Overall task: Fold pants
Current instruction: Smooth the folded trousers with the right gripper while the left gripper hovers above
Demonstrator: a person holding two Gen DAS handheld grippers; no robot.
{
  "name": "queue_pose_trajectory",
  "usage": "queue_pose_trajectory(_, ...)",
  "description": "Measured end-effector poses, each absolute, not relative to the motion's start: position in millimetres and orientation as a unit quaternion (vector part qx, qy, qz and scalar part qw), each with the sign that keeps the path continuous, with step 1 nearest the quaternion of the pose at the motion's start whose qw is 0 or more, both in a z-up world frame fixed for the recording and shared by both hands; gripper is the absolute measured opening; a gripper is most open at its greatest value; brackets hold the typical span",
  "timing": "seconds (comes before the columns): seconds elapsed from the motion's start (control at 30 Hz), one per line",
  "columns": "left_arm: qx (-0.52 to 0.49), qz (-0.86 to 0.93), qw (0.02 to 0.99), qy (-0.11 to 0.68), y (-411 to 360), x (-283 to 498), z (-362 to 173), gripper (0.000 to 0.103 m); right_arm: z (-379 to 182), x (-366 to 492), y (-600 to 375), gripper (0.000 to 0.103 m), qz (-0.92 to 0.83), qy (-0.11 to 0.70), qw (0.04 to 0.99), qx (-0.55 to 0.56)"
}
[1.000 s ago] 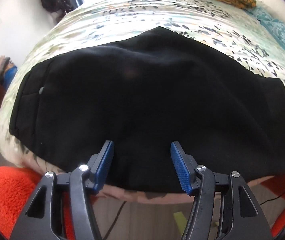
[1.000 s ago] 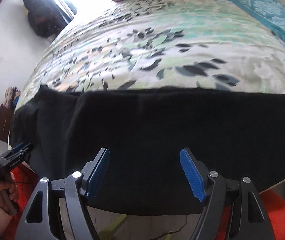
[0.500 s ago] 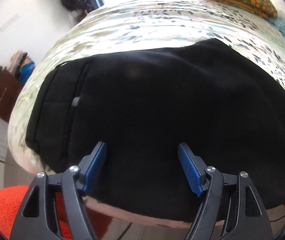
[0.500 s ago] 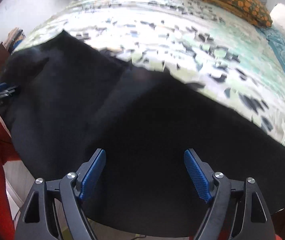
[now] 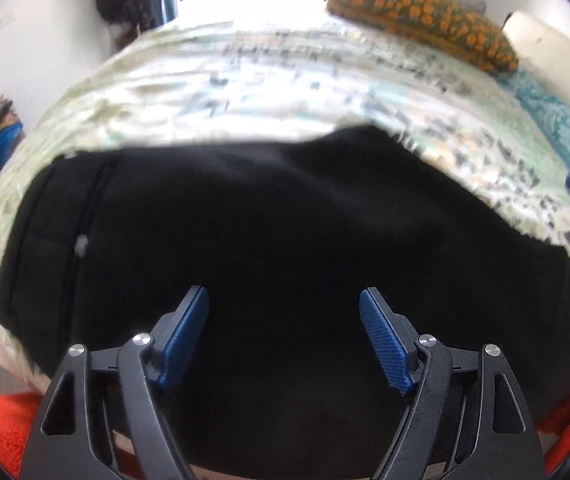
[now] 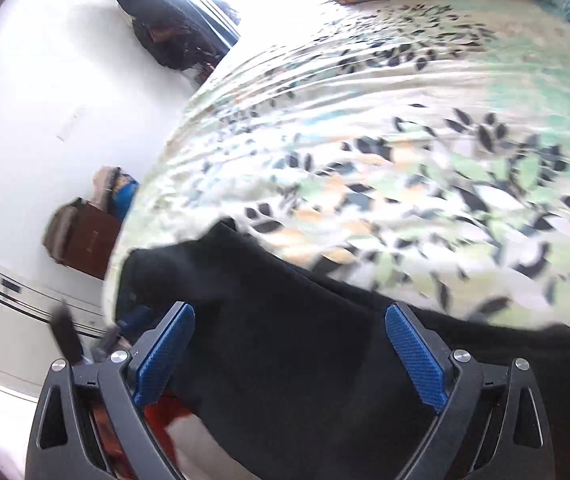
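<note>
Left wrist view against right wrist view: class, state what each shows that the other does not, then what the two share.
Only the left wrist view shows the pants' waistband and a teal cloth. Only the right wrist view shows a brown case by the wall. Both show the black pants, the leaf-print bedspread, the orange-spotted pillow, and blue pads standing apart with no cloth pinched.

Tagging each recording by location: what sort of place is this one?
Most likely a bedroom: black pants lie on a bed with a leaf-print cover, and an orange-patterned pillow lies at its far end.
</note>
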State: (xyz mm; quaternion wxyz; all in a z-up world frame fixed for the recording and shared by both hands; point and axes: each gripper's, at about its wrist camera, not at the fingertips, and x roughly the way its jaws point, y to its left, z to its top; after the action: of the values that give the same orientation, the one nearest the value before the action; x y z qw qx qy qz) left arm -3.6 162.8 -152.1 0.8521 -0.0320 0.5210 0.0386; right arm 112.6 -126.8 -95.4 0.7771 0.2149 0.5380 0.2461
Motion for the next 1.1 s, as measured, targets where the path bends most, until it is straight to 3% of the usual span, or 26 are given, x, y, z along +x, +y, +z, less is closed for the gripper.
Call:
queue_pose_trajectory(0.2, -0.001, 0.053, 0.852, 0.521, 162.4, -16.3, -155.6, 0.08, -141.8, 205.8, -38.1, 0.097, 0.308, 0.61, 0.676, 0.274)
queue_pose_trajectory(0.33, -0.002, 0.059, 0.853, 0.519, 160.8, -15.6, -157.2, 0.08, -190.6, 234.9, 22.0, 0.096, 0.374, 0.682, 0.556, 0.294)
queue_pose_trajectory(0.43, 0.001, 0.067, 0.854, 0.516, 157.6, -14.1, -158.4, 0.08, -198.2, 241.4, 60.9, 0.096, 0.442, 0.675, 0.503, 0.309)
queue_pose_trajectory(0.6, 0.001, 0.06, 0.853, 0.518, 160.0, -14.8, -158.0, 0.08, -217.8, 268.5, 74.4, 0.091, 0.381, 0.689, 0.537, 0.303)
queue_pose_trajectory(0.8, -0.012, 0.079, 0.86, 0.505, 161.7, -22.4, -145.0, 0.078, -136.0, 271.2, 7.2, 0.091, 0.299, 0.611, 0.713, 0.173)
queue_pose_trajectory(0.93, -0.009, 0.036, 0.894, 0.447, 143.9, -35.3, -116.8, 0.078, -83.5, 188.1, -46.1, 0.093, 0.225, 0.554, 0.801, 0.015)
queue_pose_trajectory(1.1, 0.088, -0.088, 0.892, 0.435, 71.6, -53.1, -121.9, 0.078, -103.9, 46.1, -125.1, 0.097, 0.108, 0.553, 0.826, -0.017)
